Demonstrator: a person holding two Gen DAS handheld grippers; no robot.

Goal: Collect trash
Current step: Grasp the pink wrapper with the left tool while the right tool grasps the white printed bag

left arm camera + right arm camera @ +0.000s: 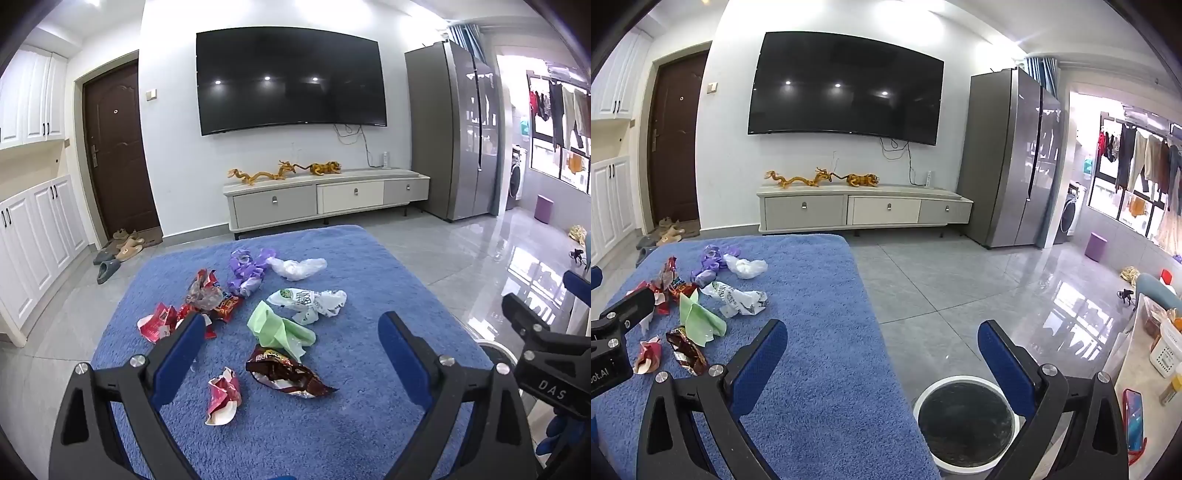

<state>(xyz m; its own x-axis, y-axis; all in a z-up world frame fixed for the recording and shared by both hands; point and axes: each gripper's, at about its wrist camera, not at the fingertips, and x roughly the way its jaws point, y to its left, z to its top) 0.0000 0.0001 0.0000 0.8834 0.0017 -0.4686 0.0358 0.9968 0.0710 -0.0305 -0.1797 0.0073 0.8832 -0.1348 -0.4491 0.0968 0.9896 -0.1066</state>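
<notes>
Crumpled trash lies on a blue fluffy cloth (369, 280) over a table. Nearest is a brown snack wrapper (288, 376), with a pink-red wrapper (223, 395) to its left. Behind them are a green bag (273, 325), a white printed bag (310, 302), a clear white bag (295, 266), a purple wrapper (247, 271) and red wrappers (210, 295). My left gripper (291, 321) hovers open above the near pieces, holding nothing. My right gripper (882, 328) is open and empty over the cloth's right edge. Below it on the floor stands a white bin (945, 382) with a black liner.
Grey tiled floor (942, 280) spreads to the right of the table. A low TV cabinet (864, 210) and a fridge (1008, 158) stand at the far wall. At the right edge a side surface (1141, 365) holds a phone (1133, 417) and a white basket (1165, 354).
</notes>
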